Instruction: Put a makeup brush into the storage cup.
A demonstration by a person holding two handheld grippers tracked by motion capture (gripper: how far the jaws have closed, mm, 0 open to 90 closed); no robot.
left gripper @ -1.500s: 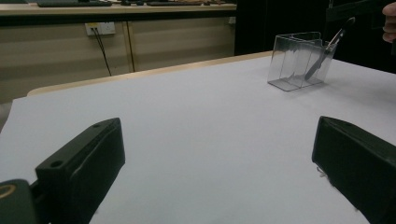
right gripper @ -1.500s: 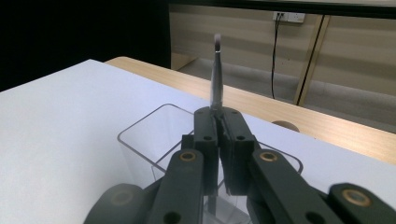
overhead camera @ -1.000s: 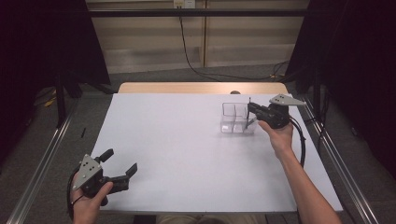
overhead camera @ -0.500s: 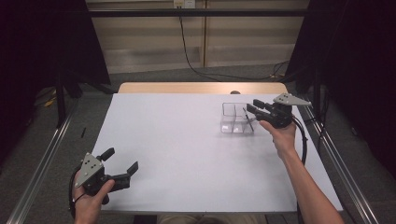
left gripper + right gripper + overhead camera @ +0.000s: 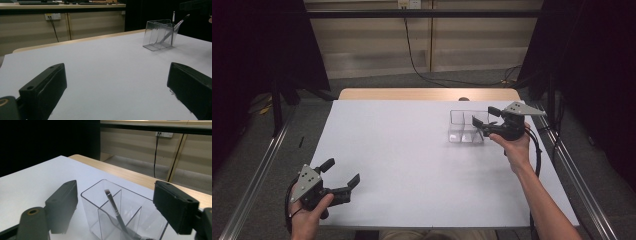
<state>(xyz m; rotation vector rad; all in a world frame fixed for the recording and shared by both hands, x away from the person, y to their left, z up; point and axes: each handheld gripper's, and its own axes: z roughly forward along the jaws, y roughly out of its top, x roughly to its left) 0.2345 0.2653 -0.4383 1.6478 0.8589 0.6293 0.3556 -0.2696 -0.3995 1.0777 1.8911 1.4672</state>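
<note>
A clear plastic organizer box [image 5: 466, 128] with several compartments stands on the white table sheet [image 5: 412, 150] at the far right. A thin brush [image 5: 113, 205] leans inside it, bristles up; the left gripper view shows its tip [image 5: 180, 21] rising above the box [image 5: 159, 35]. My right gripper [image 5: 484, 116] hovers open at the box's right end, its jaws spread above the rim with nothing between them [image 5: 117, 195]. My left gripper [image 5: 343, 172] is open near the front left corner, low over bare sheet [image 5: 117, 75].
The sheet leaves a strip of wooden tabletop [image 5: 427, 94] bare at the far edge. Metal rails [image 5: 259, 170] run along both sides of the table. A cable [image 5: 412, 45] hangs down the back wall.
The right gripper has drifted slightly right and back at the box's end, its jaws still spread. The left gripper has barely moved.
</note>
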